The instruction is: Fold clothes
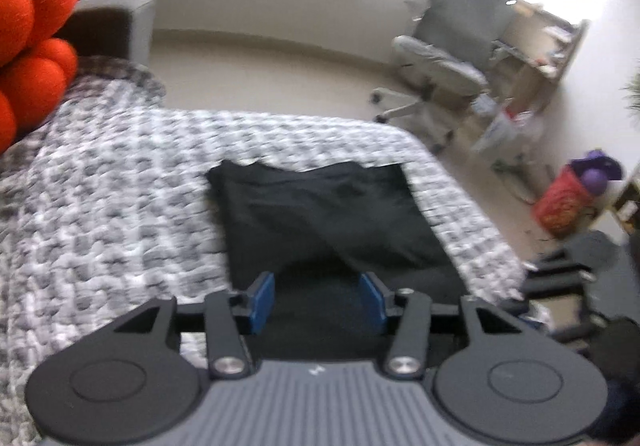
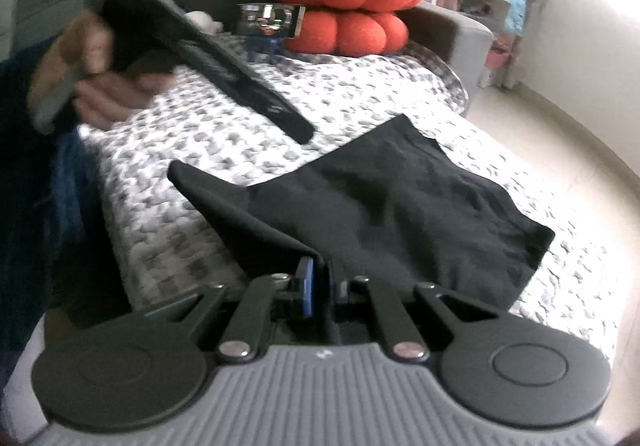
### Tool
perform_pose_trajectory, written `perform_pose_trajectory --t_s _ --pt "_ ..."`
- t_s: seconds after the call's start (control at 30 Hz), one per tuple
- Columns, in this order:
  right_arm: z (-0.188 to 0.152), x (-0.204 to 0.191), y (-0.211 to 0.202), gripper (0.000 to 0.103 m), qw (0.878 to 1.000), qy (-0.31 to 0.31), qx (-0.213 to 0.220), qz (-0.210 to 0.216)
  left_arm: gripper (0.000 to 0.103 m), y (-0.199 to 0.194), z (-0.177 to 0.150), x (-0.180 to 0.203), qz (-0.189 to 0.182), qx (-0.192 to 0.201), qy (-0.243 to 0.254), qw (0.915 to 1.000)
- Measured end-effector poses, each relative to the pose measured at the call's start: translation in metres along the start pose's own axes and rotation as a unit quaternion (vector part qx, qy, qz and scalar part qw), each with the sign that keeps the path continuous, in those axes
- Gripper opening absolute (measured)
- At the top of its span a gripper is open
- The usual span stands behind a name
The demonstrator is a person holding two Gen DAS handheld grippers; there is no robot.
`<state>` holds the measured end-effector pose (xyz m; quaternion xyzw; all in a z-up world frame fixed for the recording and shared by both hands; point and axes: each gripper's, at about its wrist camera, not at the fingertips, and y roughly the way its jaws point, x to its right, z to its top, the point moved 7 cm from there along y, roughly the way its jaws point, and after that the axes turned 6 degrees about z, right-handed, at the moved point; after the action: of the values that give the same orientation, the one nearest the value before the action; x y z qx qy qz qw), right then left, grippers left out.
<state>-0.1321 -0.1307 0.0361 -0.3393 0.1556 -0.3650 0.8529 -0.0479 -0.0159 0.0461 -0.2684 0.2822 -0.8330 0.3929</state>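
Note:
A black garment (image 1: 328, 214) lies partly folded on a grey-and-white patterned bedspread (image 1: 120, 186). My left gripper (image 1: 318, 298) hovers over the garment's near edge. It is open, its blue pads stand apart, and no cloth is pinched between them. In the right wrist view my right gripper (image 2: 319, 286) is shut on a lifted corner of the black garment (image 2: 400, 206). The cloth drapes over the blue pads and slopes away to the bedspread (image 2: 360, 94). At the upper left of that view a hand (image 2: 104, 78) holds the left tool above the bed.
Orange round cushions (image 2: 352, 6) are stacked at the head of the bed, with a shiny metal object (image 2: 268, 20) in front of them. Beyond the bed's far edge are bare floor, an office chair (image 1: 432, 66), a cluttered desk (image 1: 540, 46) and a red bag (image 1: 560, 206).

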Motion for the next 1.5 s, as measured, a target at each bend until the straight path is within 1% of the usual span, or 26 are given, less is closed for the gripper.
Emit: perform_pose_trajectory --t_s 0.03,0.07,0.13,0.2,0.27,0.37,0.43,0.5,0.57,0.63,0.67,0.73,0.87,0.9,1.0,1.1,1.23,1.37,1.4,1.43,1.5 --pt "0.001 0.005 0.001 0.007 1.0 0.007 0.0 -0.003 0.059 -0.003 0.0 0.007 -0.027 0.003 0.005 0.9996" --pt "0.002 0.009 0.002 0.007 1.0 0.013 0.002 -0.003 0.063 -0.005 -0.001 0.014 -0.053 0.005 0.01 0.9985" --pt "0.003 0.015 0.003 0.007 1.0 0.025 0.003 -0.004 0.064 -0.008 -0.003 0.026 -0.084 0.003 0.024 0.9962" --pt "0.003 0.02 0.005 0.007 0.999 0.034 0.002 -0.008 0.064 -0.008 -0.008 0.036 -0.078 0.005 0.057 0.9953" --pt "0.002 0.023 0.007 0.007 0.999 0.038 -0.002 -0.01 0.063 -0.004 -0.016 0.045 -0.055 0.002 0.105 0.993" --pt "0.001 0.027 0.01 0.007 0.999 0.043 -0.008 -0.015 0.063 0.0 -0.029 0.061 -0.026 0.004 0.179 0.9834" --pt "0.0 0.03 0.011 0.007 0.999 0.049 -0.007 -0.017 0.063 0.004 -0.035 0.066 -0.005 0.006 0.218 0.9759" --pt "0.001 0.032 0.01 0.007 0.998 0.054 -0.005 -0.017 0.056 0.008 -0.038 0.067 0.011 0.002 0.235 0.9719" --pt "0.001 0.031 0.009 0.007 0.998 0.054 -0.003 -0.017 0.028 0.013 -0.038 0.061 0.021 -0.008 0.232 0.9725" --pt "0.001 0.03 0.008 0.007 0.998 0.053 -0.004 -0.017 0.018 0.014 -0.037 0.056 0.024 -0.014 0.222 0.9747" --pt "0.001 0.03 0.008 0.007 0.998 0.053 -0.004 -0.018 0.017 0.015 -0.037 0.053 0.026 -0.018 0.216 0.9758" --pt "0.002 0.031 0.006 0.007 0.998 0.052 -0.002 -0.019 0.015 0.016 -0.036 0.049 0.028 -0.023 0.207 0.9777" --pt "0.001 0.03 0.004 0.009 0.999 0.048 -0.004 -0.02 0.012 0.02 -0.037 0.046 0.032 -0.026 0.203 0.9783" --pt "0.0 0.029 0.003 0.017 0.999 0.048 -0.006 -0.019 0.012 0.02 -0.037 0.045 0.034 -0.028 0.199 0.979" --pt "-0.007 0.031 -0.005 0.02 0.998 0.052 -0.012 -0.021 0.012 0.02 -0.034 0.042 0.034 -0.029 0.188 0.9812" --pt "-0.017 0.034 -0.017 0.026 0.998 0.061 -0.015 -0.018 0.012 0.02 -0.033 0.041 0.036 -0.028 0.185 0.9817" --pt "-0.03 0.04 -0.032 0.026 0.997 0.071 -0.013 -0.027 0.012 0.019 -0.032 0.041 0.033 -0.027 0.183 0.9822" --pt "-0.036 0.04 -0.033 0.026 0.997 0.064 -0.022 -0.031 0.012 0.018 -0.032 0.041 0.032 -0.027 0.181 0.9825" --pt "-0.038 0.042 -0.035 0.025 0.997 0.066 -0.021 -0.033 0.012 0.018 -0.031 0.041 0.031 -0.027 0.18 0.9827" --pt "-0.039 0.043 -0.036 0.016 0.997 0.068 -0.021 -0.034 0.012 0.018 -0.031 0.04 0.031 -0.026 0.179 0.983" --pt "-0.039 0.046 -0.04 0.006 0.997 0.076 -0.011 -0.031 0.012 0.015 -0.029 0.039 0.029 -0.022 0.175 0.9839"
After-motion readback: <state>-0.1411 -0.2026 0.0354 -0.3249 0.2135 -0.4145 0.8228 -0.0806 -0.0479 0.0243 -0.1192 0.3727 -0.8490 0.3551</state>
